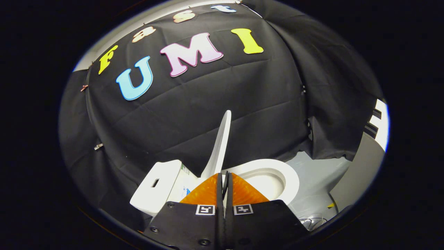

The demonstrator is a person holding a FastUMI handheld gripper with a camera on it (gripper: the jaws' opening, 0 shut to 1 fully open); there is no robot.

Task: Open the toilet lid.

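Jaws [224, 180] closed, empty; one toilet lid [220, 143] upright beyond

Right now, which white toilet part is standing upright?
The lid, raised on edge just beyond the closed jaws; the seat ring and tank lie lower.

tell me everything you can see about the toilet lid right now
The toilet lid is a thin, smooth white panel that looks like plastic, seen nearly edge-on. It stands raised, almost upright, leaning slightly, hinged at its base between the tank and the open seat ring. Its top edge is rounded. The gripper is shut with its fingertips together just in front of the lid's base; whether they touch the lid cannot be told.
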